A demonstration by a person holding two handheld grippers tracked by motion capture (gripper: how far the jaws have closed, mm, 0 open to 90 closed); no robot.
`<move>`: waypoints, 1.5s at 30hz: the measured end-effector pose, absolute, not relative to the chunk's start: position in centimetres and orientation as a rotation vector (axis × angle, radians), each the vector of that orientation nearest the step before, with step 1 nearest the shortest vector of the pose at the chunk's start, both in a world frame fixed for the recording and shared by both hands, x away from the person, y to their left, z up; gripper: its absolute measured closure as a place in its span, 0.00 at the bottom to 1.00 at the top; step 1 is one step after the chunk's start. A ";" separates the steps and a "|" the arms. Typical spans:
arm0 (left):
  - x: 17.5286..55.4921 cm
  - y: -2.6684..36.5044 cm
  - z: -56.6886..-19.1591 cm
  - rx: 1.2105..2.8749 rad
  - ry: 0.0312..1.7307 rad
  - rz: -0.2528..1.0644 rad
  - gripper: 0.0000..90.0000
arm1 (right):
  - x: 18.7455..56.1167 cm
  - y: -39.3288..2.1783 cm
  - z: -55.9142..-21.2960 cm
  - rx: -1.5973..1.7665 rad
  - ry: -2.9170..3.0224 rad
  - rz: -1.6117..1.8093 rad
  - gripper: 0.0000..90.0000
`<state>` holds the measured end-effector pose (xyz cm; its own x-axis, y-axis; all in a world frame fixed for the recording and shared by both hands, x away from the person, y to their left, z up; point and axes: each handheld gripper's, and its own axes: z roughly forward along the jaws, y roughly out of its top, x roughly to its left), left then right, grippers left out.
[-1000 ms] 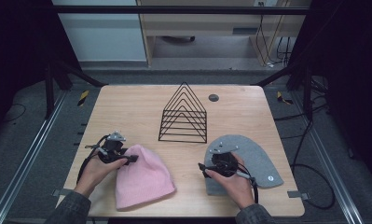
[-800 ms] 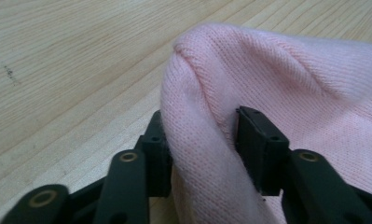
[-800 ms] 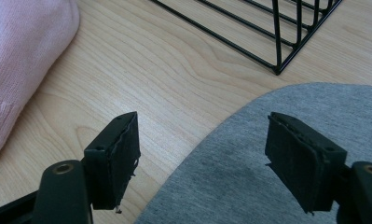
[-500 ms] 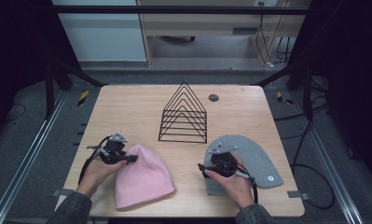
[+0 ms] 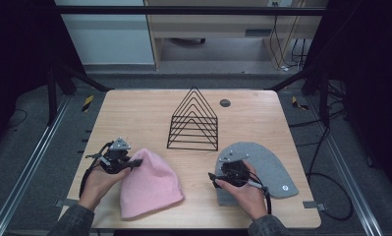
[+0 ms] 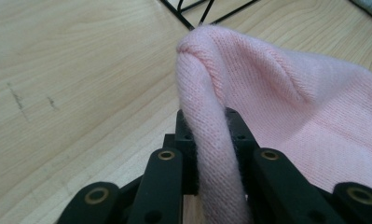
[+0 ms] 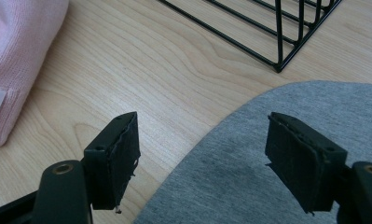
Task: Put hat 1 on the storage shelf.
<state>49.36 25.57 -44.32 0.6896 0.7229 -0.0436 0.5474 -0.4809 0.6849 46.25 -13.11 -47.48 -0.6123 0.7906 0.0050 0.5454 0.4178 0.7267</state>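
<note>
A pink knit beanie [image 5: 149, 184] lies flat at the front left of the wooden table [image 5: 144, 113]. My left gripper [image 5: 134, 162] is shut on its upper left edge; in the left gripper view a fold of the pink beanie [image 6: 211, 121] is pinched between the black jaws. A grey beanie [image 5: 269, 164] lies at the front right. My right gripper [image 5: 212, 179] stands open at its left edge. In the right gripper view the grey beanie [image 7: 267, 163] lies below the wide-apart jaws, with the pink beanie [image 7: 16, 56] at the left.
A black wire rack [image 5: 193, 122] of nested triangles stands in the middle of the table, also seen as the wire rack [image 7: 267, 32] ahead of my right gripper. A small dark round disc [image 5: 225, 103] sits behind it. Cables trail from both grippers.
My left gripper has shifted slightly right along the pink beanie's edge. The right gripper has stayed in place.
</note>
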 end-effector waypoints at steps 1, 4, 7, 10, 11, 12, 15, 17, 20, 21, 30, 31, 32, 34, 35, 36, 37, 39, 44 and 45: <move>49.2 25.5 -44.1 2.206 0.966 0.331 0.88 | 46.3 -13.1 -47.5 1.150 2.339 1.010 0.29; 49.1 25.5 -43.7 2.203 0.945 0.343 0.88 | 46.2 -13.2 -47.5 1.147 2.339 1.009 0.29; 48.6 25.1 -42.9 2.192 0.919 0.379 0.88 | 46.3 -13.3 -47.5 1.149 2.334 1.006 0.29; 48.3 24.8 -42.3 2.189 0.891 0.396 0.88 | 46.3 -13.3 -47.4 1.151 2.330 1.008 0.30; 48.2 24.7 -42.1 2.189 0.881 0.402 0.88 | 46.3 -13.3 -47.4 1.147 2.328 1.015 0.30; 48.2 24.6 -41.8 2.193 0.871 0.415 0.88 | 46.3 -13.3 -47.3 1.146 2.326 1.019 0.30; 47.9 24.6 -41.0 2.179 0.853 0.436 0.88 | 46.2 -13.4 -47.2 1.139 2.319 1.024 0.31; 47.6 24.5 -40.5 2.169 0.843 0.441 0.88 | 46.2 -13.3 -47.1 1.141 2.320 1.028 0.32; 47.4 24.2 -39.9 2.163 0.827 0.447 0.89 | 46.2 -13.4 -47.0 1.137 2.318 1.049 0.33; 47.4 23.8 -39.3 2.170 0.802 0.458 0.89 | 46.1 -13.4 -46.8 1.126 2.315 1.052 0.34; 47.2 22.3 -36.8 2.182 0.733 0.502 0.89 | 45.7 -13.8 -46.3 1.119 2.288 1.077 0.36; 47.2 22.2 -36.5 2.183 0.727 0.506 0.89 | 45.7 -13.8 -46.2 1.115 2.285 1.078 0.36; 47.3 22.1 -36.2 2.183 0.725 0.504 0.89 | 45.7 -13.8 -46.1 1.115 2.281 1.079 0.37; 47.4 22.0 -35.9 2.186 0.720 0.509 0.89 | 45.7 -13.9 -46.0 1.112 2.273 1.082 0.38; 47.5 21.9 -35.2 2.189 0.717 0.529 0.89 | 45.6 -13.9 -46.0 1.112 2.273 1.081 0.38; 47.6 21.9 -34.8 2.190 0.712 0.535 0.89 | 45.7 -14.0 -46.0 1.109 2.277 1.079 0.38; 47.7 21.9 -34.6 2.195 0.712 0.552 0.89 | 45.7 -13.9 -46.0 1.114 2.285 1.085 0.37; 48.0 22.1 -34.1 2.215 0.709 0.575 0.89 | 45.8 -13.8 -46.0 1.107 2.302 1.093 0.36; 48.6 22.4 -32.5 2.206 0.715 0.609 0.89 | 45.8 -12.9 -45.3 1.081 2.310 1.103 0.37; 48.6 22.4 -32.5 2.206 0.715 0.609 0.89 | 45.8 -12.6 -45.0 1.070 2.312 1.101 0.38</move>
<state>48.62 22.36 -32.50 0.7336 0.6484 0.2035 0.3045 -0.5813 0.7546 45.76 -12.65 -44.96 -0.6461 0.7632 -0.0030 0.4788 0.4085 0.7771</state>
